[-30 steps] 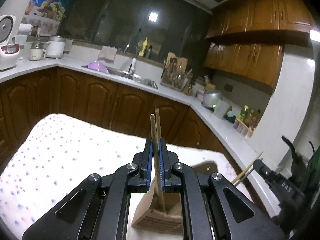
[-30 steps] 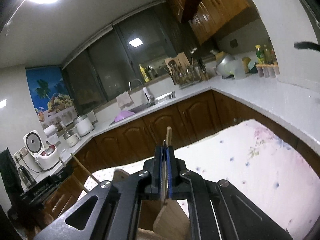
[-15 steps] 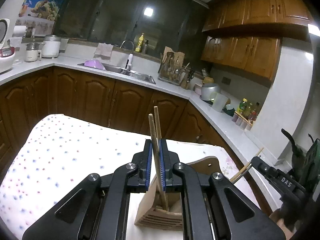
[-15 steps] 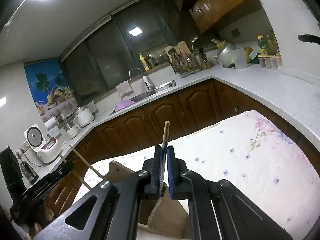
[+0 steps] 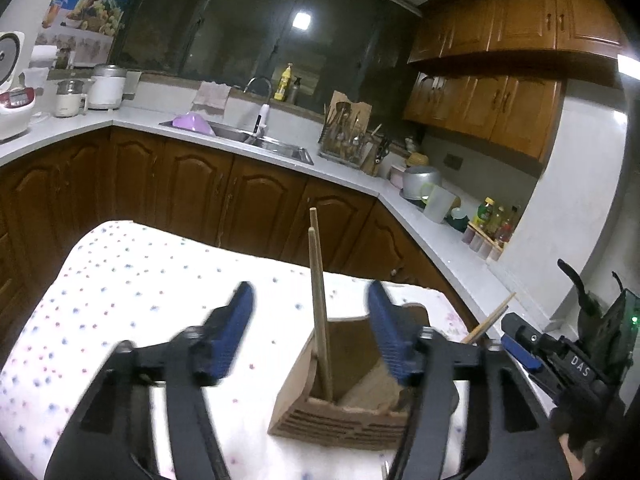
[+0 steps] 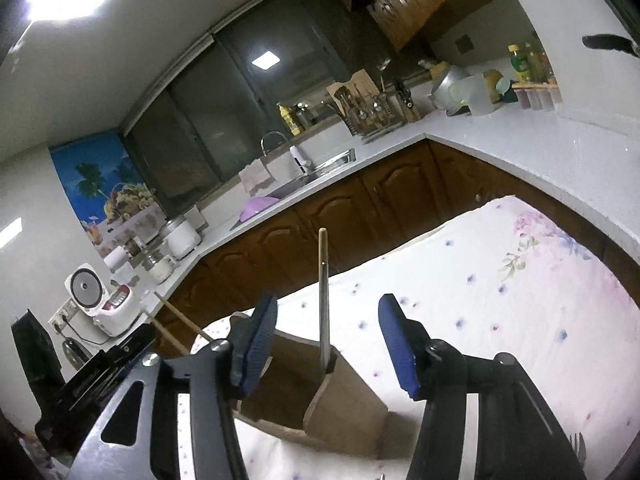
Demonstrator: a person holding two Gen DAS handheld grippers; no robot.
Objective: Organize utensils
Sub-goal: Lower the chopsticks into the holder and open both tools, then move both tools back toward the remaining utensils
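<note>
Two chopsticks (image 5: 319, 300), one wooden holder (image 5: 344, 412), one utensil (image 6: 323, 300).

Below my fingers spreads a table under a white cloth dotted with small blue and pink flowers (image 5: 132, 280). On my near right side of it stands a brown wooden utensil holder with a slotted front wall (image 5: 340, 420), resting directly on the cloth. The rest of the cloth, out to the far left and far right (image 6: 520, 280), lies flat and smooth.
</note>
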